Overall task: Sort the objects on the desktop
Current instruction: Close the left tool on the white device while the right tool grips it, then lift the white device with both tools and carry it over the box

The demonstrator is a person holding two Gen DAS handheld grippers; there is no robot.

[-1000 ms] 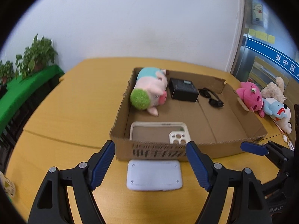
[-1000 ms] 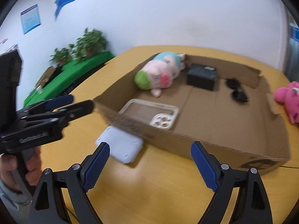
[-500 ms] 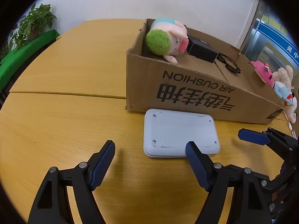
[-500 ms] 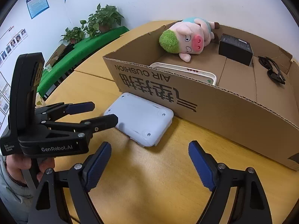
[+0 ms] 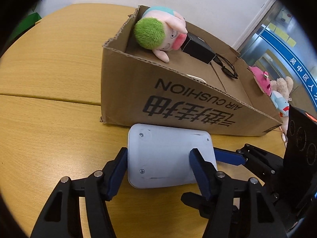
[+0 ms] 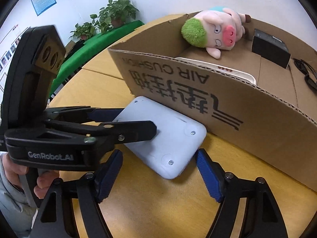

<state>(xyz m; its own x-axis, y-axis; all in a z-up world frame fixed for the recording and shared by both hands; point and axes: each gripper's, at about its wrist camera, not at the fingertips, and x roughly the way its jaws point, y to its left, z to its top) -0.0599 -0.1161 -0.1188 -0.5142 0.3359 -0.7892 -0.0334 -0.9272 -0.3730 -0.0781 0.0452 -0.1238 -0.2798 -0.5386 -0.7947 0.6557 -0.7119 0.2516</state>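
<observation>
A flat pale-blue device [image 5: 168, 154] lies on the wooden table against the front wall of a cardboard box [image 5: 178, 99]; it also shows in the right wrist view [image 6: 166, 138]. My left gripper [image 5: 158, 170] is open, its fingers either side of the device's near end, the right one over its top. My right gripper [image 6: 158, 170] is open and empty, just in front of the device's near corner. In the box lie a pig plush [image 6: 214, 33], a black box [image 6: 271, 47], glasses [image 6: 307, 75] and a white phone case [image 6: 218, 69].
Pink and beige plush toys [image 5: 275, 87] lie on the table beyond the box's right end. Potted plants [image 6: 111, 15] stand on a green shelf [image 6: 95, 47] past the table's far left edge.
Both grippers have dropped lower and moved in on the pale-blue device. The left gripper's fingers have narrowed around its near end. The device has not moved.
</observation>
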